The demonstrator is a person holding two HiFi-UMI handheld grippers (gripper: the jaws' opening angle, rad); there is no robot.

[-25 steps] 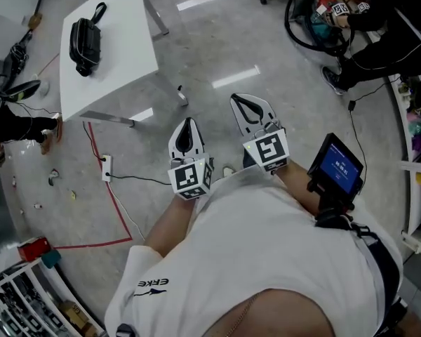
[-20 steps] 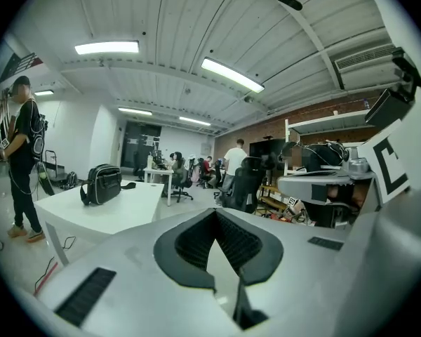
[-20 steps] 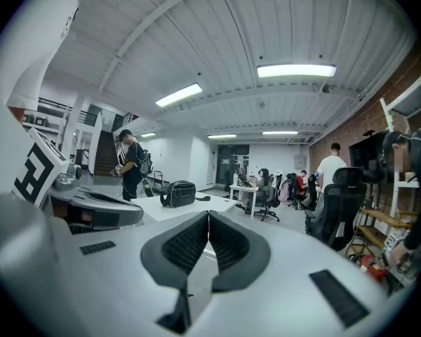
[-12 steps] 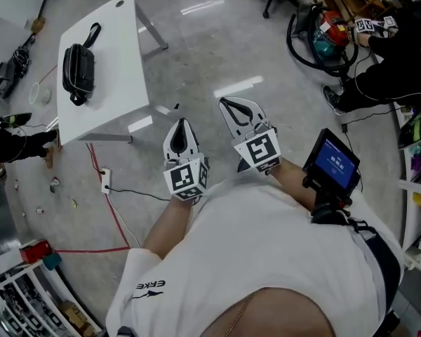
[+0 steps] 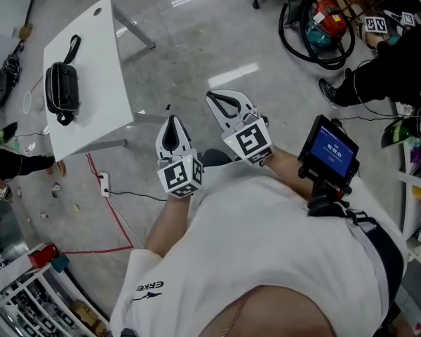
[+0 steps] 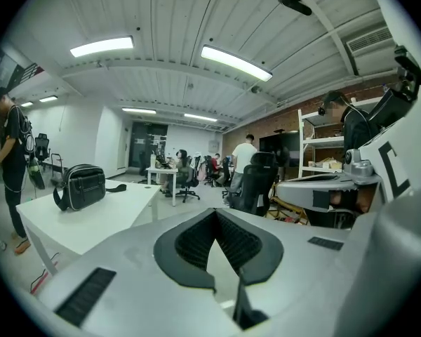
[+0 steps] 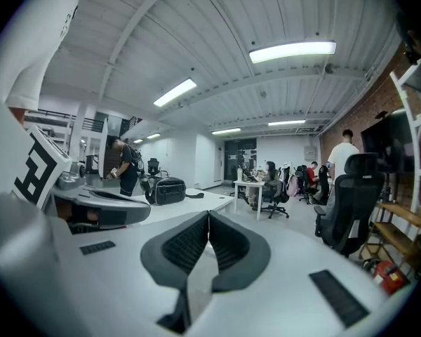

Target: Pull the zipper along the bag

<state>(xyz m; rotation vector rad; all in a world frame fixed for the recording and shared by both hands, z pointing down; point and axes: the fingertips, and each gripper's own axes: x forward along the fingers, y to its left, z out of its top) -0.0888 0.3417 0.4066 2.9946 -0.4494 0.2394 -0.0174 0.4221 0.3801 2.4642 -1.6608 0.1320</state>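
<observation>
One black bag on white table

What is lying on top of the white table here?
A black bag lies on the white table, strap extending from one end; a small dark spot shows near a corner. The tabletop beneath the bag is covered; its zipper is too small to see.

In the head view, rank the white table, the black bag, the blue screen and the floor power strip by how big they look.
Largest: table.
Next: bag and screen look about alike. The screen is much nearer the camera, so I won't rank them.
Smallest: power strip.
</observation>
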